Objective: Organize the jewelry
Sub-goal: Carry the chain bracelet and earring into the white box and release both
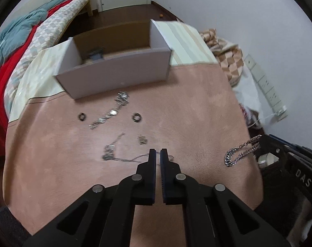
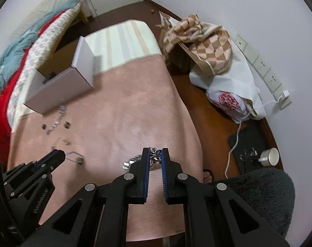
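Note:
My right gripper is shut on a thick silver chain bracelet, which hangs from it over the pink blanket; it also shows in the left wrist view. My left gripper is shut and empty, just above a thin silver necklace. Farther on lie a silver link bracelet, two dark rings and a small earring pair. An open white cardboard box stands beyond them with a dark item inside.
Red, teal and checkered bedding is piled at the left. A striped cushion lies past the box. On the floor at the right are a checkered bag, a white bag, a cup and a wall power strip.

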`<state>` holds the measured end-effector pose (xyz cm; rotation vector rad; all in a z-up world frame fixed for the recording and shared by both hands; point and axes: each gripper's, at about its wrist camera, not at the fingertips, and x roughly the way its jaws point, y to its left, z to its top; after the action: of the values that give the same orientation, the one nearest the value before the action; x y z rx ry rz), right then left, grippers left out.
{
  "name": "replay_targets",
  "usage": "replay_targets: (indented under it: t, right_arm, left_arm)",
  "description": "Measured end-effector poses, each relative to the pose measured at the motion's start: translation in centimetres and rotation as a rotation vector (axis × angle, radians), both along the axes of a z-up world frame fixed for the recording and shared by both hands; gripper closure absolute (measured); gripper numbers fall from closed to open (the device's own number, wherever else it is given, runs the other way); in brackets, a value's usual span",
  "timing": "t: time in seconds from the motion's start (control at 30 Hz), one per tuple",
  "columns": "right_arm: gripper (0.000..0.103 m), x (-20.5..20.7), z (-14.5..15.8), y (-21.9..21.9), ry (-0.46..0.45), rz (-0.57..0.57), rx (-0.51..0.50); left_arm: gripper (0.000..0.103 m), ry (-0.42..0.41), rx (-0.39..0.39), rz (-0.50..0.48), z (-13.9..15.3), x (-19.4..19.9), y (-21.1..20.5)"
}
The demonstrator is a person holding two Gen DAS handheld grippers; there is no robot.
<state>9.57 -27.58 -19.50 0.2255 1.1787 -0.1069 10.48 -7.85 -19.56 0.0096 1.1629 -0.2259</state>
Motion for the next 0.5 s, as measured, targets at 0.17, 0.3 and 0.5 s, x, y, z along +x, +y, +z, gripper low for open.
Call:
replay_targets:
  t: [0.17, 0.3, 0.5]
  right_arm:
    - [0.092, 0.5, 2.9, 1.3, -0.055, 0.039, 0.041]
    - [0.092, 1.5, 5.2, 2.8, -0.101, 0.085, 0.059]
    - [0.092, 3.9, 8.1, 5.4, -0.163, 0.153, 0.082]
  left_arm:
    - [0.102, -0.032, -0.061, 0.046, 3.6, 0.5, 3.2]
    - [0.102, -0.073, -0.098, 0.063, 6.5, 1.2, 4.7]
    - [0.101, -0.122, -0.132, 0.074, 10.0, 3.2, 7.0]
